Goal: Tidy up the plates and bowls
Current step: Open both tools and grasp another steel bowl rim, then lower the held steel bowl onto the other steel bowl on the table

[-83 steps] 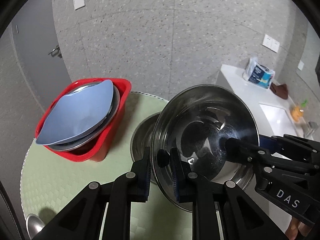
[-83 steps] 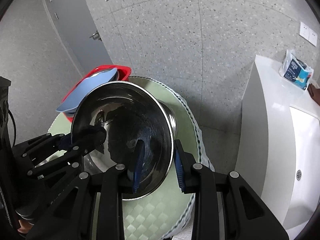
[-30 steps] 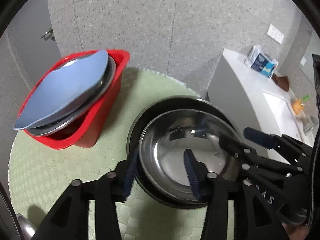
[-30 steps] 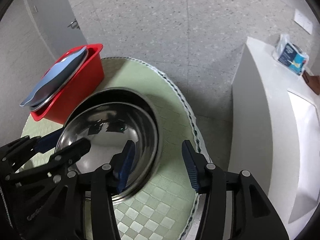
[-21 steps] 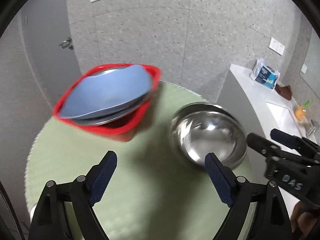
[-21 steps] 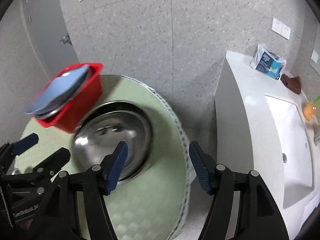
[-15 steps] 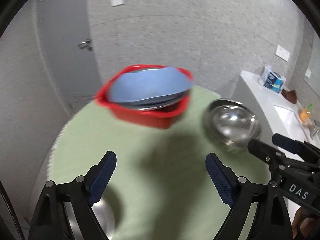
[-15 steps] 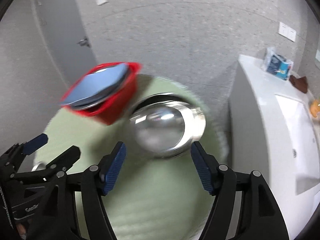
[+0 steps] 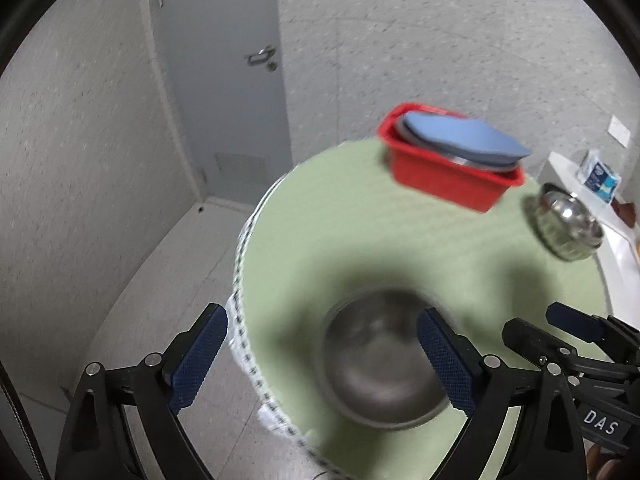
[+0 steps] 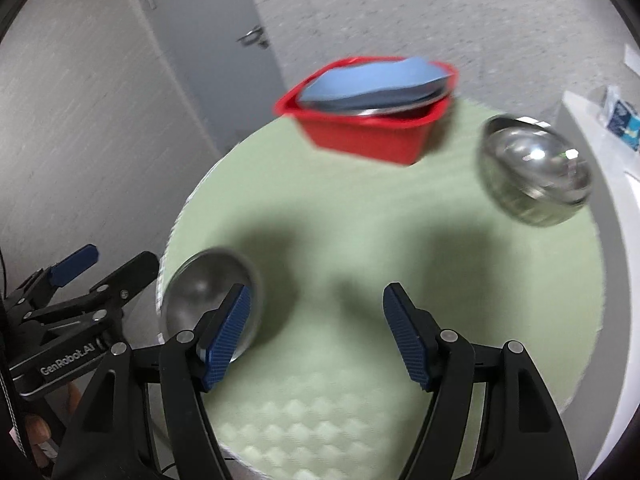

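Surface: round table (image 9: 400, 240) under a pale green mat, grey speckled walls and a grey door behind
Left fingers: left gripper (image 9: 320, 360) has its blue pads spread wide with nothing pinched; a small steel bowl (image 9: 380, 364) sits on the mat below and between them
Right fingers: right gripper (image 10: 316, 332) is also spread and empty, only bare mat between its pads, the small bowl just beside its left pad
Change: a second ago both grippers were at the nested steel bowls (image 10: 536, 172); now those sit alone at the table's far right edge, released
Meaning: that stacking step looks finished, and the lone small bowl is probably next
Red bin (image 9: 448, 172): at the far edge, holding a blue plate (image 9: 460, 140) on steel dishes
Pose: both grippers tilt steeply down over the table's near left side, the view blurred by a fast sweep
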A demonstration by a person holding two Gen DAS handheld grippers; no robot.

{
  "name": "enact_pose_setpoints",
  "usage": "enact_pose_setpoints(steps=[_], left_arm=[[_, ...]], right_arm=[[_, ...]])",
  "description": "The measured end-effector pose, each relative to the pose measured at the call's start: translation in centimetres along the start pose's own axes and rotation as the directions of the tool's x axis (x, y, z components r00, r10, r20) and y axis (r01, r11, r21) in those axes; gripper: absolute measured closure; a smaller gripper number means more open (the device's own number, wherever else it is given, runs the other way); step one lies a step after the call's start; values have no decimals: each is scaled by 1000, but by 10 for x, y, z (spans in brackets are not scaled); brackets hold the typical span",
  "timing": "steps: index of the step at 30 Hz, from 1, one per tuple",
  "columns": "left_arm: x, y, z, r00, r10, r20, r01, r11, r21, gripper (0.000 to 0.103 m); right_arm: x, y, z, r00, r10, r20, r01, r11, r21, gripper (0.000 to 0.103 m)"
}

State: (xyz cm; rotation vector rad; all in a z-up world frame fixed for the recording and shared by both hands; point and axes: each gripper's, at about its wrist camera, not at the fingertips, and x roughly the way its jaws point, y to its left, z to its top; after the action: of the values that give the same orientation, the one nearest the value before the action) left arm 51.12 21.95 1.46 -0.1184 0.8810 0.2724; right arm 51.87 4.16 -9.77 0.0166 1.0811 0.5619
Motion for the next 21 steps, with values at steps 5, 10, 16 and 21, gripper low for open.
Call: enact_pose_setpoints(steps=[5, 10, 16, 21], left_arm=[[16, 18, -17, 996, -24, -84, 24, 1000, -9, 25], [34, 14, -23, 983, -64, -175, 66, 998, 4, 63], [49, 6, -15, 969, -115, -217, 129, 990, 51, 87], [43, -7, 0, 973, -148, -177, 163, 984, 70, 87]], right_arm=[[26, 10, -8, 998, 28, -55, -27, 1000, 6, 32], [47, 7, -15, 993, 33, -113, -30, 999, 23, 39], [61, 6, -21, 983, 87, -159, -85, 996, 17, 79], [54, -6, -18, 987, 81, -141, -80, 997, 12, 83]])
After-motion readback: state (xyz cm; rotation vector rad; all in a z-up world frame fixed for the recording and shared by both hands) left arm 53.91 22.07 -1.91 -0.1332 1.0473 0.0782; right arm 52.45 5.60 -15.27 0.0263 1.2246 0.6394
